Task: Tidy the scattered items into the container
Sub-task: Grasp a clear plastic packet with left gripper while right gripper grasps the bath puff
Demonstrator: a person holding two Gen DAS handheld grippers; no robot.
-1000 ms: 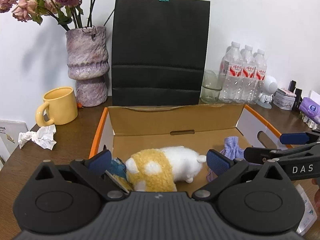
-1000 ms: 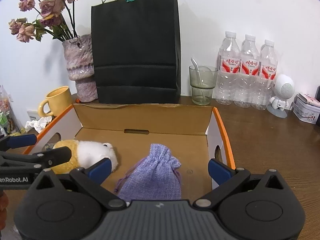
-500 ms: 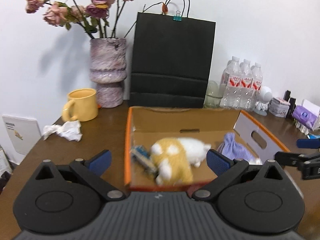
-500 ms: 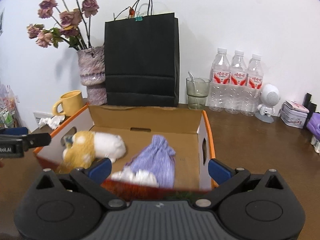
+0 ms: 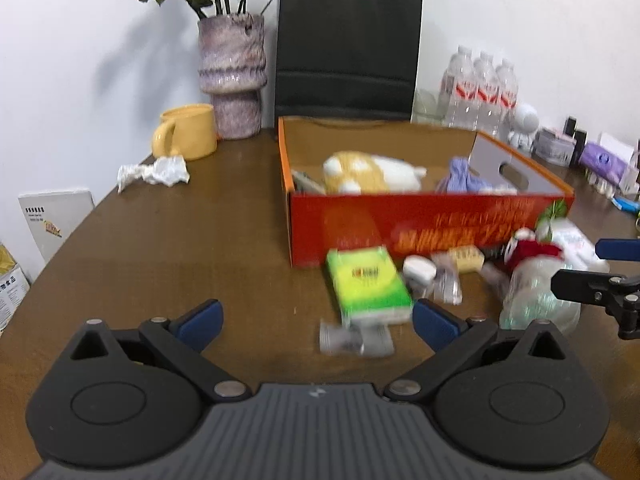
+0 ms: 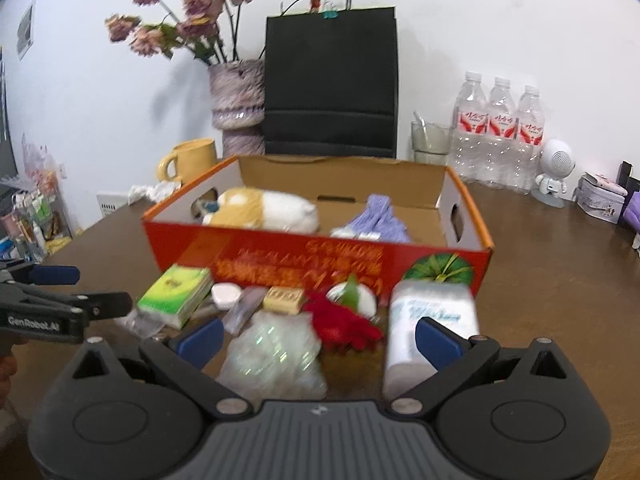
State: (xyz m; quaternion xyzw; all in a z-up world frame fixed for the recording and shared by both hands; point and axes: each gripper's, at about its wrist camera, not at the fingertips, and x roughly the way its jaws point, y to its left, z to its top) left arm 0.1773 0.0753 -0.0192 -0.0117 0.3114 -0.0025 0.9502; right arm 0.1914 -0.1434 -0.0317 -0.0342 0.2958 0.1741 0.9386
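- We hold our left gripper (image 5: 316, 322) wide open and empty above the counter (image 5: 180, 240).
- Our right gripper (image 6: 318, 338) gapes empty over the clutter beside the orange box (image 6: 320, 258).

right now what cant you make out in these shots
- Orange box: the print on its front is motion-blurred in both wrist views.
- Small packets by the green pack: too smeared in the left wrist view to identify.
- Item behind the plush toy: mostly hidden by the toy in both views.
- White pack: label blurred, lower end hidden behind the right gripper.
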